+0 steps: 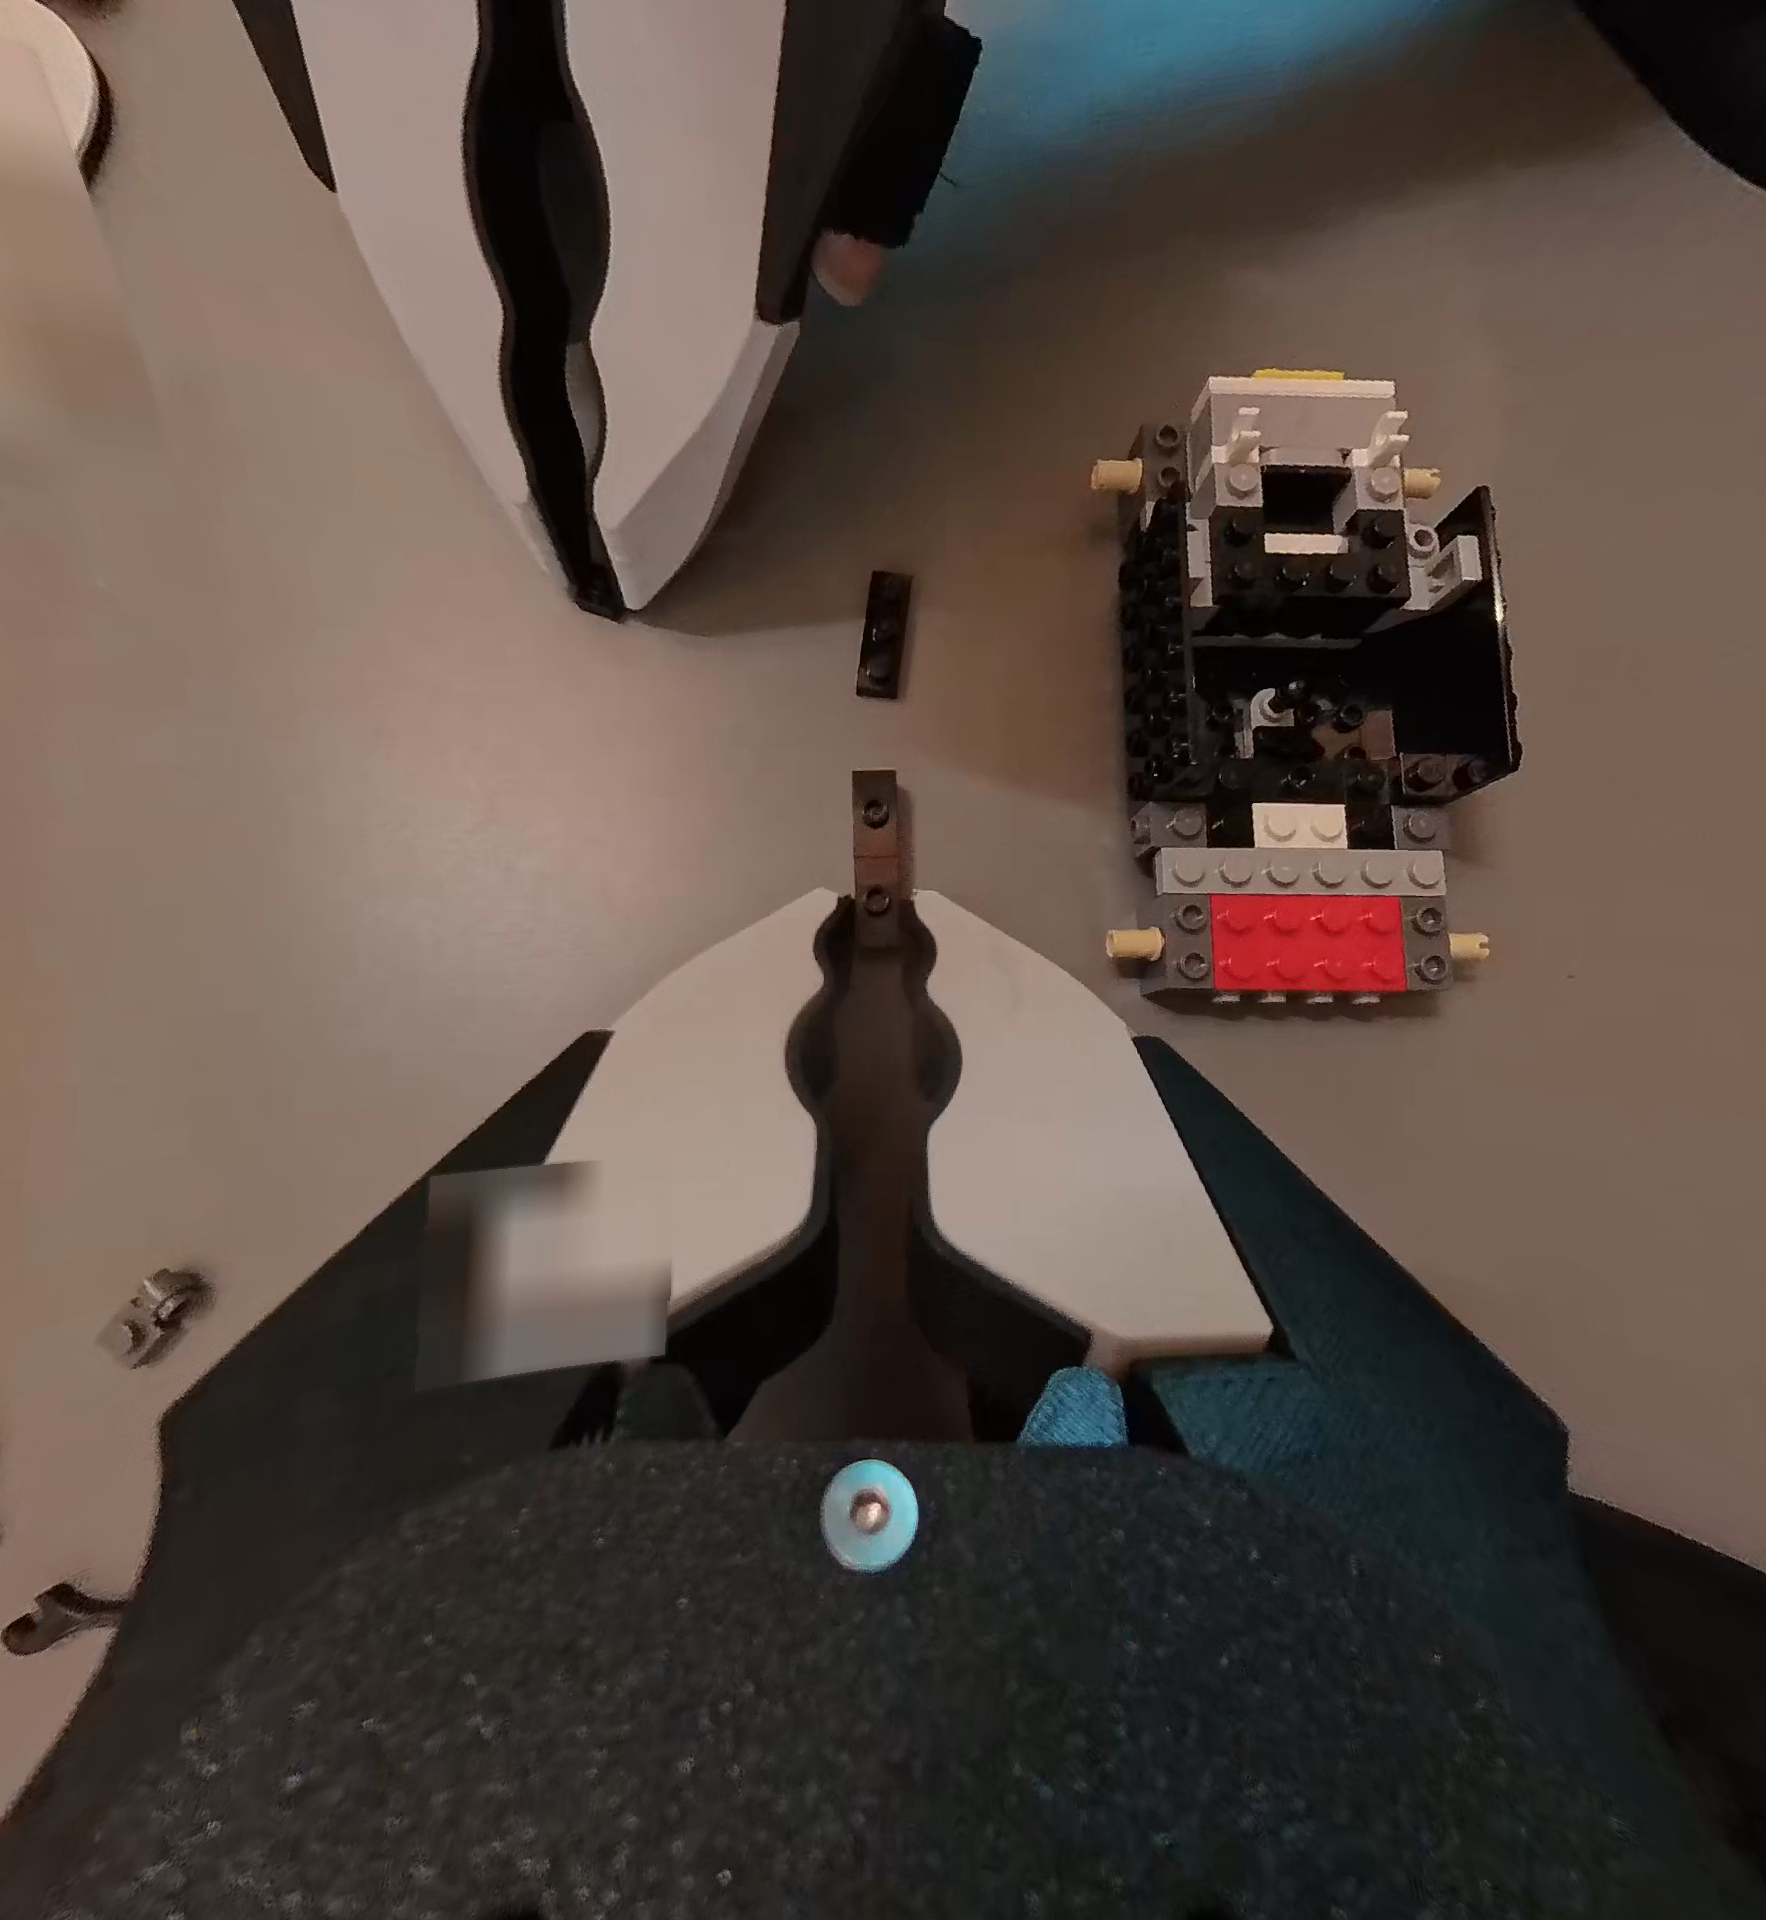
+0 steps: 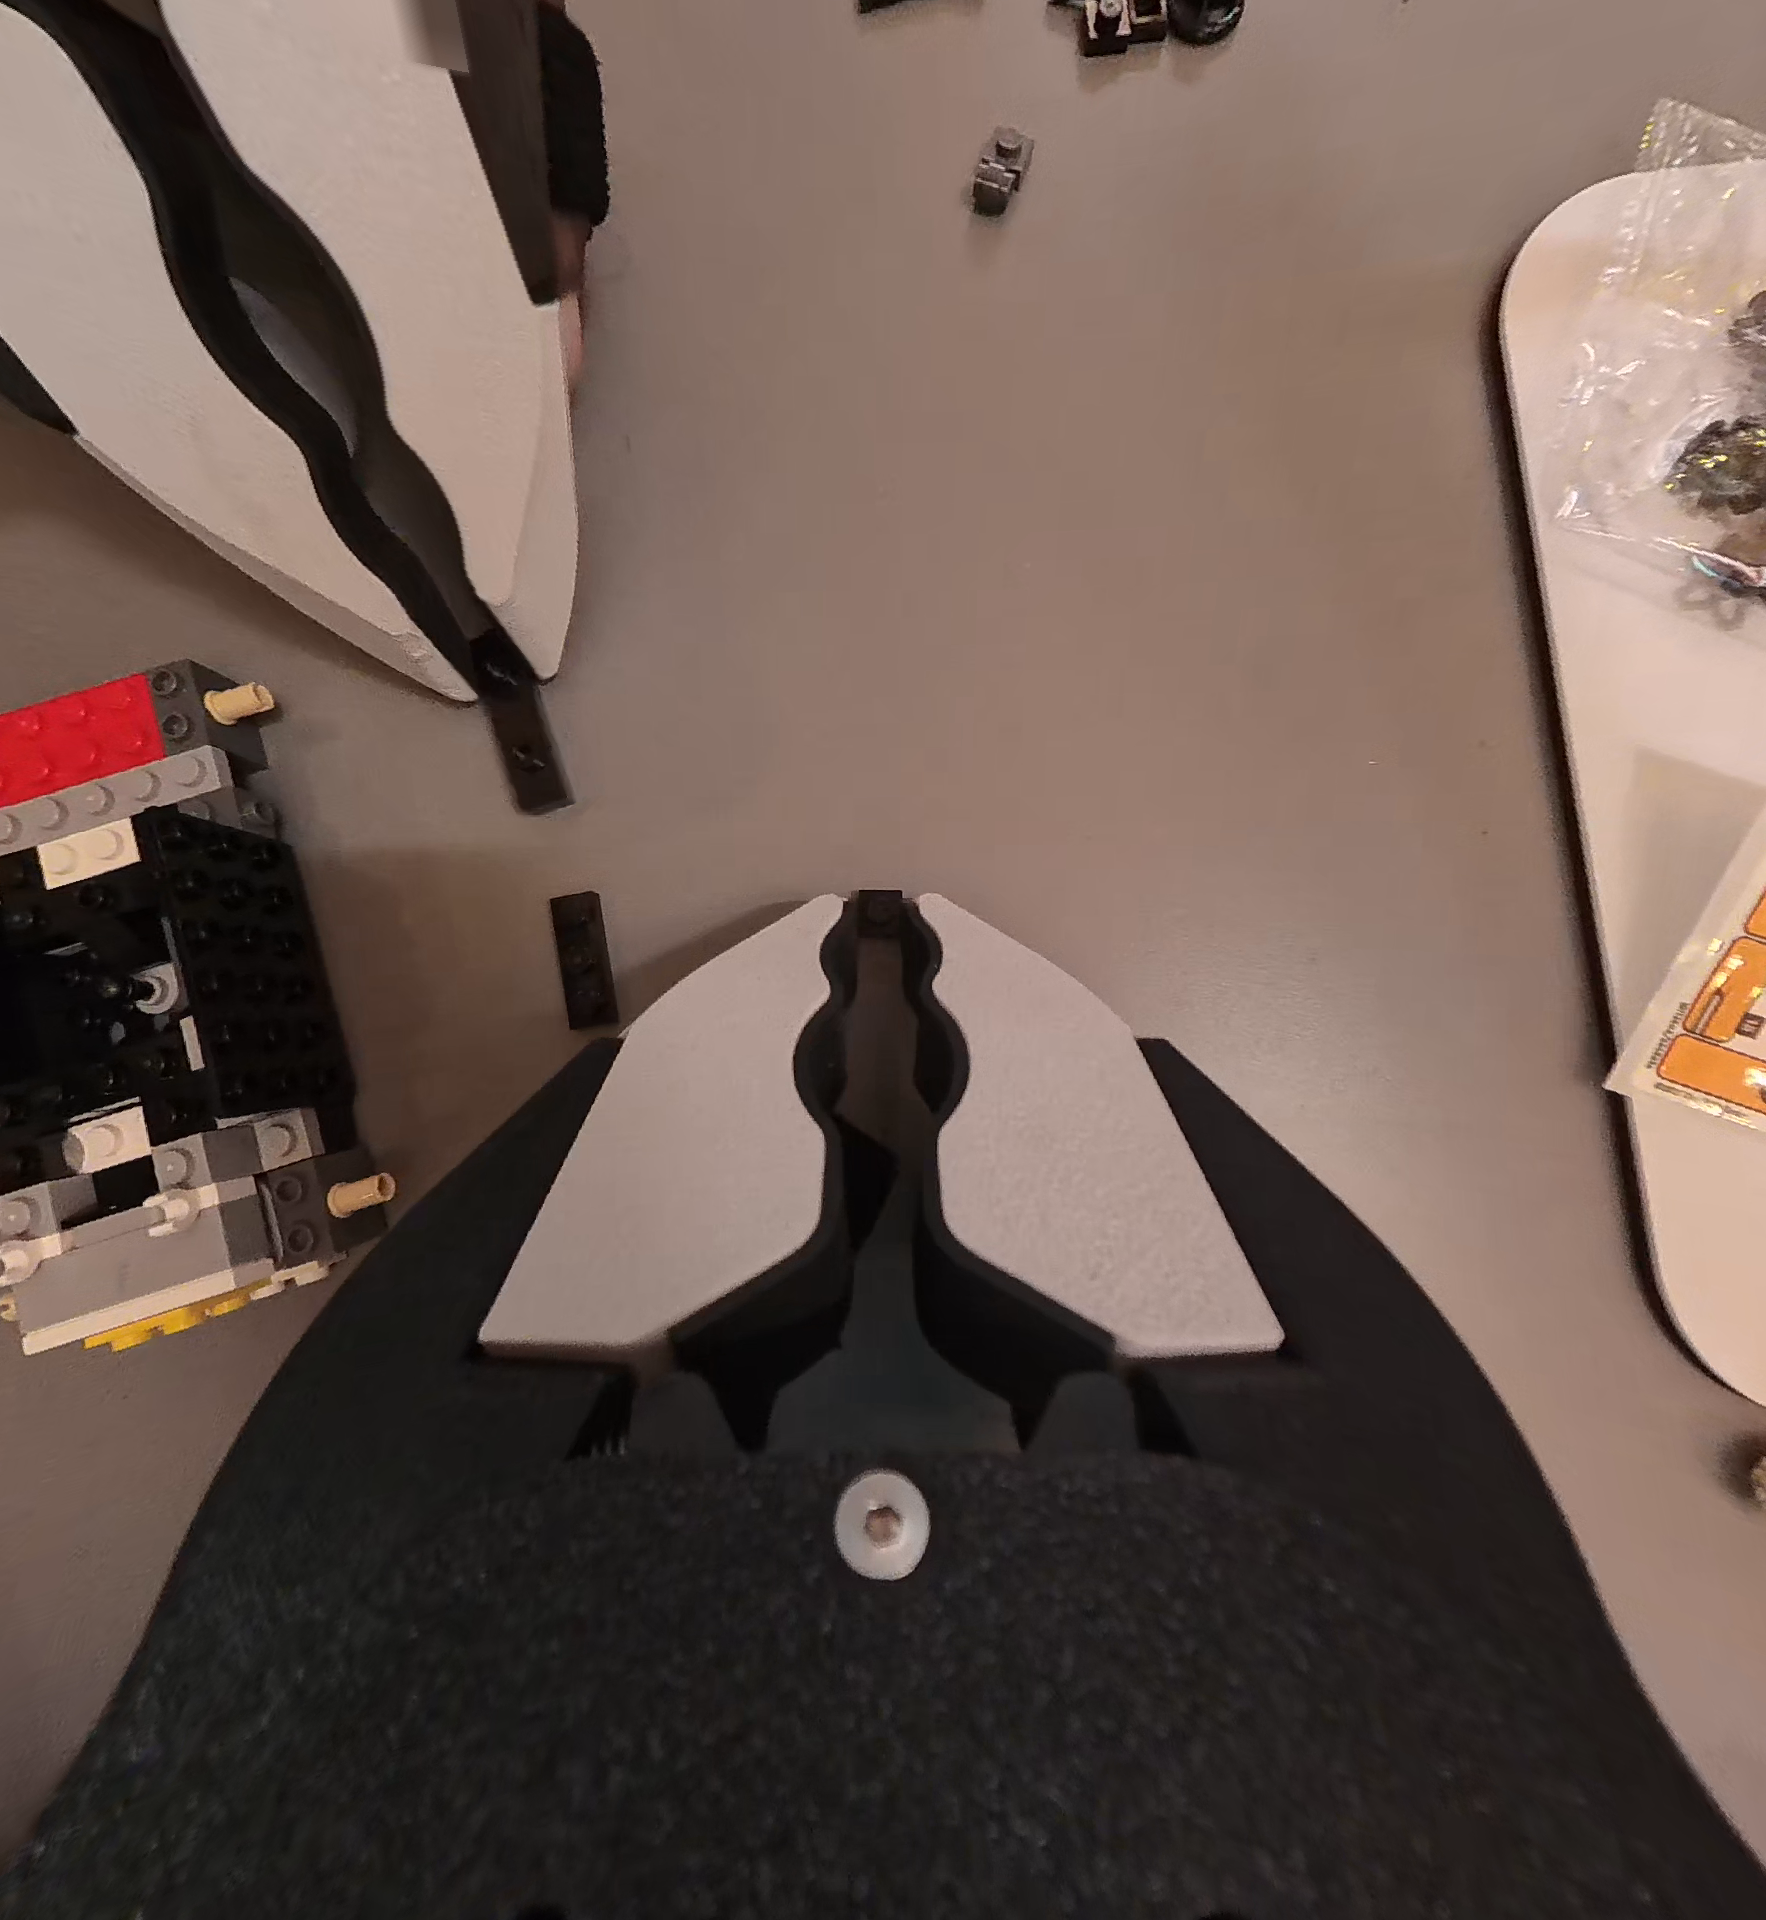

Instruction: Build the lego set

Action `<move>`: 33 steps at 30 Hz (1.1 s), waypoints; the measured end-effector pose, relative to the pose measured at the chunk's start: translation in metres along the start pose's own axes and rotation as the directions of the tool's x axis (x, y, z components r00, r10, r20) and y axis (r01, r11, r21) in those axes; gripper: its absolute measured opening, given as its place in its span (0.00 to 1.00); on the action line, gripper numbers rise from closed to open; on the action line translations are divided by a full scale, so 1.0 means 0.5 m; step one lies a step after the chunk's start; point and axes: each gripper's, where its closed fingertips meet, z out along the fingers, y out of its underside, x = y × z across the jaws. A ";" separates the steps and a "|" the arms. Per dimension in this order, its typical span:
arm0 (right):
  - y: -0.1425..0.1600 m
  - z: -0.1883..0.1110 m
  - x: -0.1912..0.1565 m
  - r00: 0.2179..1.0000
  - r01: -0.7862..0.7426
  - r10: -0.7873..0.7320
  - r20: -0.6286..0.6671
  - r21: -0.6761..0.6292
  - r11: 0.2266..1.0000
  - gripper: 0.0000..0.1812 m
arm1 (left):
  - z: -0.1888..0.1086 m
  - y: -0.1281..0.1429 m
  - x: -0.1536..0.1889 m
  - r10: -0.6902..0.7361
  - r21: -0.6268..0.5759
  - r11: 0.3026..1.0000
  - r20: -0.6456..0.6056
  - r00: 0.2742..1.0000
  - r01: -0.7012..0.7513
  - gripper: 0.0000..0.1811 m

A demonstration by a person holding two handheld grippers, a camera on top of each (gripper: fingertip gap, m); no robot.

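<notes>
Lego model (image 1: 1305,707), black with red plate and tan axle pins, sits on grey table (image 1: 339,831), right of left gripper (image 1: 876,899). Left gripper fingers pinch narrow dark plate (image 1: 876,831) by near end. Right gripper (image 2: 879,909) fingers clamp small dark piece (image 2: 879,914) at tips. Loose black plate (image 1: 885,649) lies between grippers. Bag of parts (image 2: 1731,416) on white tray (image 2: 1565,623), far right.

Both wrist cameras sit just behind their own jaws and look steeply down at the grey bench (image 1: 339,831) from close above. They face each other, so each sees the other's jaws ahead. Both share the partly built lego model (image 1: 1305,707), right of the left jaws and left of the right jaws (image 2: 120,997).
</notes>
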 end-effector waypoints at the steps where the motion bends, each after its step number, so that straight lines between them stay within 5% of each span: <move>1: 0.000 0.000 0.000 1.000 0.001 -0.001 -0.002 0.000 1.000 0.04 | 0.000 0.000 0.000 0.000 0.000 1.000 0.000 1.000 0.000 0.04; 33: -0.005 -0.026 -0.014 1.000 0.005 -0.006 0.010 0.062 0.998 0.04 | 0.001 -0.002 0.000 0.018 0.018 1.000 0.001 1.000 -0.018 0.09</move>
